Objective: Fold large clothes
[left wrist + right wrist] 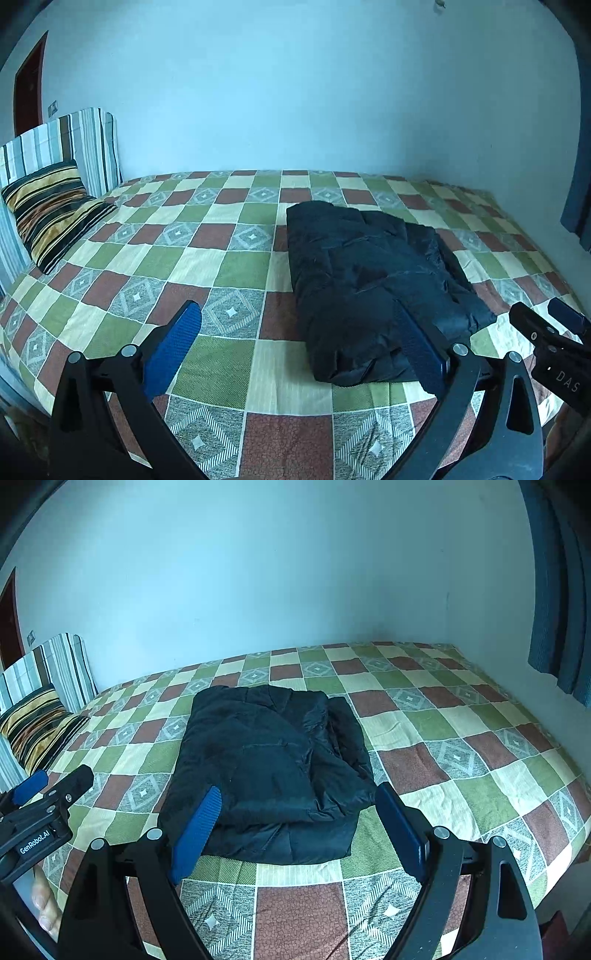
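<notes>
On the checked bedspread point(424, 716) we see the black jacket point(269, 768) lying folded into a thick bundle, near the front edge of the bed. Our right gripper point(299, 808) hovers just before it with its blue pads spread wide — nothing between them. Our left gripper point(299, 325) is likewise spread and empty, to the jacket's left, while a striped pillow point(51, 210) leans against the headboard — well apart.
</notes>
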